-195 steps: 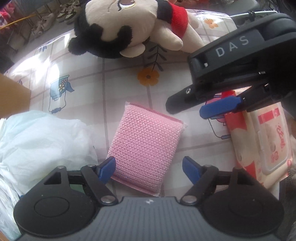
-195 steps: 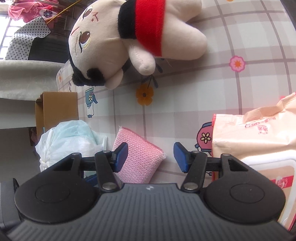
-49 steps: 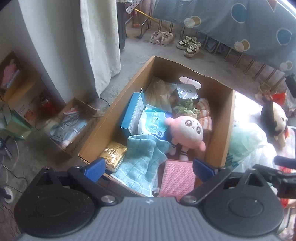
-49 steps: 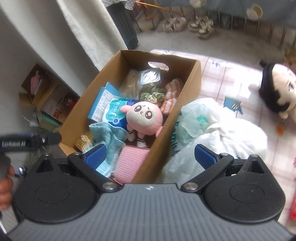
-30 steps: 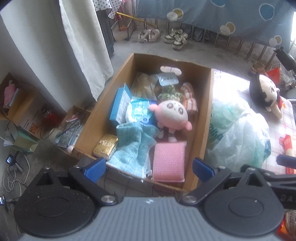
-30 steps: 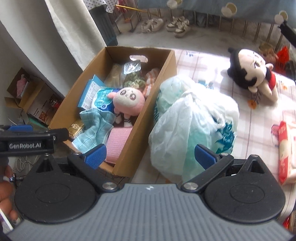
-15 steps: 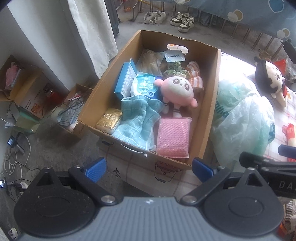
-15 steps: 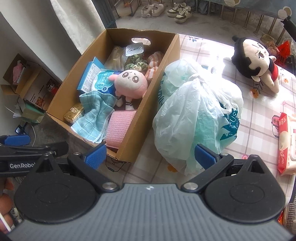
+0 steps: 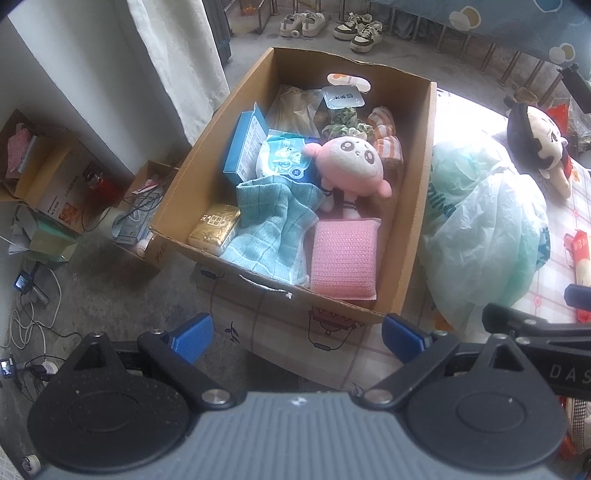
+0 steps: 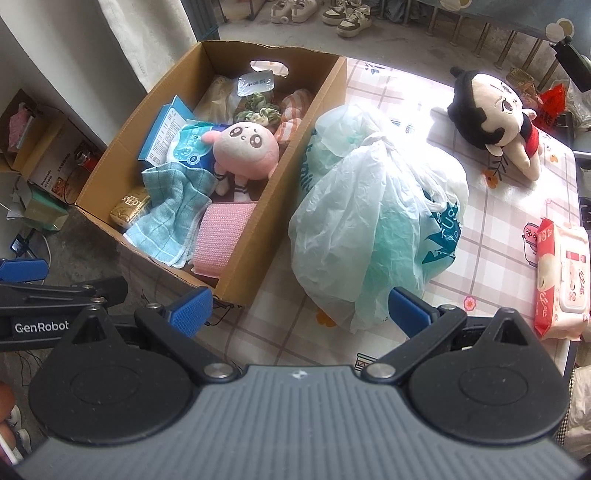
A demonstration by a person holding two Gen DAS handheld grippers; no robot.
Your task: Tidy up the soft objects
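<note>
The pink sponge [image 9: 343, 254] lies in the near right corner of the cardboard box [image 9: 421, 206], beside a blue cloth [image 9: 273, 225] and a pink plush [image 9: 351, 166]. It also shows in the right wrist view [image 10: 221, 236], inside the box [image 10: 288, 166]. My left gripper [image 9: 297, 338] is open and empty, high above the box's near edge. My right gripper [image 10: 299, 306] is open and empty, above the table between the box and a pale plastic bag [image 10: 376, 221]. A black-haired doll [image 10: 495, 114] lies at the table's far right.
A wet-wipes pack [image 10: 561, 273] lies at the table's right edge. The box also holds a blue carton [image 9: 243, 147], a gold packet [image 9: 214, 225] and scrunchies [image 9: 347, 125]. Small boxes and cables [image 9: 59, 184] sit on the floor at left. Shoes [image 9: 328, 24] stand beyond.
Both grippers have pulled back and up from the box. The pink sponge, on the table 6.5 s ago, now lies in the box, and both grippers stay open.
</note>
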